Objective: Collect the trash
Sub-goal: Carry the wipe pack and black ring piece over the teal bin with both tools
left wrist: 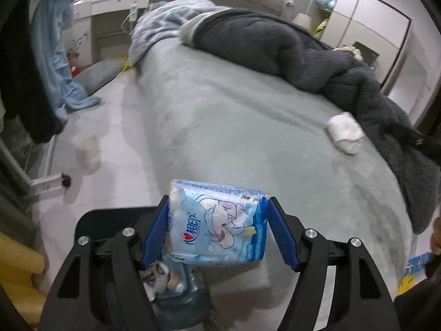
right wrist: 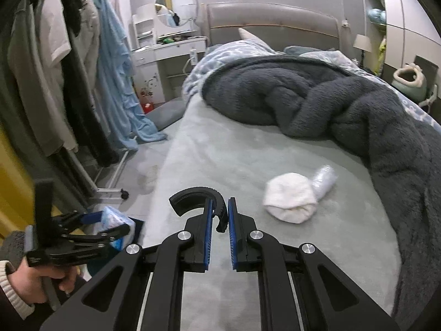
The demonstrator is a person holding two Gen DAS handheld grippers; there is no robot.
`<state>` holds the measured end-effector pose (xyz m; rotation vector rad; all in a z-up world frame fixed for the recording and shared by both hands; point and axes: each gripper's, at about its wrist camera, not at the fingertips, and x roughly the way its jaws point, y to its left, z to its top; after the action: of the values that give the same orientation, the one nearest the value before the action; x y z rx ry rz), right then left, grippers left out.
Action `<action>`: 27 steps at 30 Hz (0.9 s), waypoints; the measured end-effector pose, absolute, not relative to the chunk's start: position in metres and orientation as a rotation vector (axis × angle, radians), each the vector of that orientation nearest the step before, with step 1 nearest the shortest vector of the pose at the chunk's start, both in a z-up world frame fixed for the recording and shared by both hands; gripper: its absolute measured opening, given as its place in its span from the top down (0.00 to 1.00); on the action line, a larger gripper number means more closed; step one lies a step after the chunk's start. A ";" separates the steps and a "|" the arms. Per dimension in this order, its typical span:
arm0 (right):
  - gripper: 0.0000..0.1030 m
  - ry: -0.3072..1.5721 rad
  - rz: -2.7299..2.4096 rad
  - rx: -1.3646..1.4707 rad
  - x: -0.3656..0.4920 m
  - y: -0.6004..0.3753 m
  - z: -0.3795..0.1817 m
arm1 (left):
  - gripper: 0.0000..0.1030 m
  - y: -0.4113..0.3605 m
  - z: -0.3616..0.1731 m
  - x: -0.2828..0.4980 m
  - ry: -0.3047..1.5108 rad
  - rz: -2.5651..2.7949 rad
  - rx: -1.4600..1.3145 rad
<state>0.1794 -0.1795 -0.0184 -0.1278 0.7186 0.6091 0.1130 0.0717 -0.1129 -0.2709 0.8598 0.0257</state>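
My left gripper (left wrist: 217, 204) is shut on a blue cartoon-printed tissue pack (left wrist: 217, 226), held over a blue-lined trash bin (left wrist: 182, 298) with scraps inside, beside the bed's foot. The right wrist view shows that gripper (right wrist: 110, 220) low on the left, gripped by a person's hand (right wrist: 41, 278). My right gripper (right wrist: 221, 201) is shut on a black curved plastic piece (right wrist: 193, 193), lifted above the grey-green bed cover (right wrist: 220, 151). On the cover ahead lie a rolled white cloth (right wrist: 289, 201) (left wrist: 344, 132) and a clear crumpled plastic item (right wrist: 325, 179) touching it.
A dark fluffy blanket (right wrist: 330, 104) is heaped over the far and right parts of the bed. A clothes rack (right wrist: 69, 82) with hanging garments stands left of the bed, a white dressing table (right wrist: 171, 49) behind it. Wardrobes (left wrist: 366, 22) line the right wall.
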 end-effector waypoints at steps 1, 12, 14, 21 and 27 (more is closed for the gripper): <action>0.89 0.721 0.623 -0.129 0.177 -0.175 -0.018 | 0.30 0.074 -0.116 0.112 0.871 0.035 -0.274; 0.89 0.787 0.708 -0.141 0.171 -0.128 -0.031 | 0.30 0.107 -0.159 0.105 1.028 0.139 -0.274; 0.89 0.803 0.721 -0.152 0.170 -0.118 -0.036 | 0.30 0.113 -0.165 0.103 1.053 0.147 -0.275; 0.89 0.863 0.776 -0.163 0.169 -0.080 -0.054 | 0.29 0.135 -0.188 0.094 1.150 0.180 -0.309; 0.89 0.913 0.815 -0.201 0.165 -0.044 -0.074 | 0.20 0.153 -0.193 0.087 1.167 0.185 -0.343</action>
<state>0.1654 -0.0440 -0.0739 -0.2011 0.9127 0.8152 0.0872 0.1534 -0.1933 -0.3433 1.1668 0.1846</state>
